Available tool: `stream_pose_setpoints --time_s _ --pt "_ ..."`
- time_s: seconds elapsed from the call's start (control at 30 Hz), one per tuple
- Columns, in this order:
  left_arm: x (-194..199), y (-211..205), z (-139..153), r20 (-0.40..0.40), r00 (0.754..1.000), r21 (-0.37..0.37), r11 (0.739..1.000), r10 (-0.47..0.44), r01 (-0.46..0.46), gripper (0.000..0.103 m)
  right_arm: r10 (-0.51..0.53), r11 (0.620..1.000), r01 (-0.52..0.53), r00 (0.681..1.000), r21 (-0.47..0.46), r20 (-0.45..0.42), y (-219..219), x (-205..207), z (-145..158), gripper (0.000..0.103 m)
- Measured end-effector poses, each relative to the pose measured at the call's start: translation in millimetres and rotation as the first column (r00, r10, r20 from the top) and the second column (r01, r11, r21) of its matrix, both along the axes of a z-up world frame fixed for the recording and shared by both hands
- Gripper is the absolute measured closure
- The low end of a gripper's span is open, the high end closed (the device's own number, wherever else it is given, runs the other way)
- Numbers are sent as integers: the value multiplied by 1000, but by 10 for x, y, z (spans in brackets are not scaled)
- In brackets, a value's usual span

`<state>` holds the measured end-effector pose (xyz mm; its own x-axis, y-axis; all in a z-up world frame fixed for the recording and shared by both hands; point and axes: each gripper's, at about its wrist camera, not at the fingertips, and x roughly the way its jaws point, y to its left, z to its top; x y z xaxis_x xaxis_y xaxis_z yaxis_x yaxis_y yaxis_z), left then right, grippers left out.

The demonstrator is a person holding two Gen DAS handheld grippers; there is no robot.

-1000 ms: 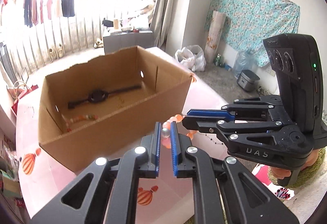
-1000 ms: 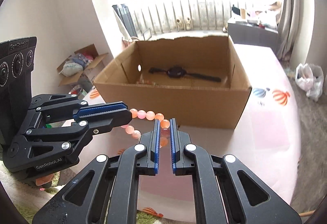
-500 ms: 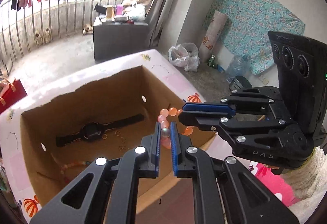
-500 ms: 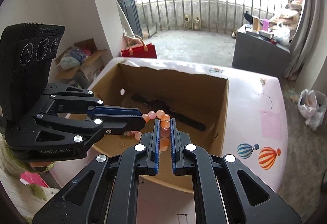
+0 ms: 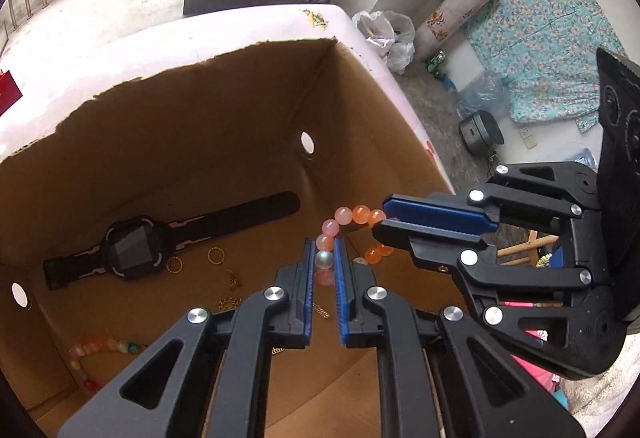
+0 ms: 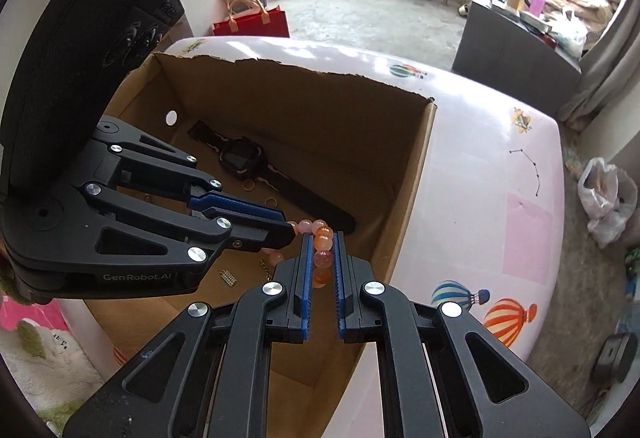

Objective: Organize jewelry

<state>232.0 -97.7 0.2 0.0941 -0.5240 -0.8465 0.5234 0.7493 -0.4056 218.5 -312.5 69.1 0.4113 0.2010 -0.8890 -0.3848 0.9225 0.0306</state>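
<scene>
Pink and orange beads (image 5: 347, 216) hang over a brown box (image 5: 224, 106) holding a black watch (image 5: 132, 252) and gold rings (image 5: 216, 255), on a pale pink table (image 6: 496, 174) printed with striped balloons (image 6: 506, 320).

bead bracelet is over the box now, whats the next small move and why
Probably lower a little, then open both claws. The left claw and right claw each pinch the bead bracelet, which hangs inside the cardboard box above its floor, clear of the watch.
</scene>
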Motion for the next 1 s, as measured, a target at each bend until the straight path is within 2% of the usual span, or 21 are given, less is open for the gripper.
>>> stream_pose_setpoints --time_s 0.1,0.2,0.23,0.3,0.43,0.5,0.57,0.63,0.7,0.77,0.8,0.87,0.93,1.0 --pt "120 -59 -134 -45 999 47 999 20 -17 94 -4 1000 4 1000 6 3 -17 2 38 94" --pt "187 -95 -243 -115 993 39 999 25 -21 91 -22 999 21 1000 31 21 -64 -34 100 93" --pt "193 -97 -256 -120 992 35 999 27 -23 90 -29 999 28 999 39 29 -93 -38 129 93" --pt "198 -77 -250 -113 993 27 999 38 -36 79 -48 997 45 998 56 42 -145 -75 183 92" --pt "145 23 -141 -104 993 3 998 55 -55 73 -95 989 86 993 122 69 -312 -144 314 92" --pt "84 131 -4 -78 994 -24 997 71 -73 68 -127 981 113 988 155 85 -397 -211 389 88" --pt "-9 272 176 -35 996 -48 995 87 -88 62 -176 967 153 979 203 99 -512 -313 466 75" --pt "-170 497 404 33 993 -77 991 112 -109 57 -216 949 186 972 254 93 -615 -407 495 67" --pt "-366 767 624 110 984 -105 986 138 -127 42 -253 929 224 965 294 65 -694 -486 463 61" --pt "-543 1098 794 202 961 -122 978 189 -167 31 -280 904 259 960 339 13 -755 -532 365 52" --pt "-663 1276 864 254 940 -127 971 228 -201 24 -291 894 278 957 352 -16 -755 -540 305 50" --pt "-849 1654 897 329 887 -123 946 323 -299 18 -311 872 318 947 371 -81 -770 -562 131 49" --pt "-1017 1978 807 342 841 -129 908 419 -399 16 -326 847 362 932 389 -157 -786 -561 -71 49" --pt "-1087 2248 585 286 821 -135 869 495 -477 16 -320 824 390 919 411 -231 -751 -559 -232 49"
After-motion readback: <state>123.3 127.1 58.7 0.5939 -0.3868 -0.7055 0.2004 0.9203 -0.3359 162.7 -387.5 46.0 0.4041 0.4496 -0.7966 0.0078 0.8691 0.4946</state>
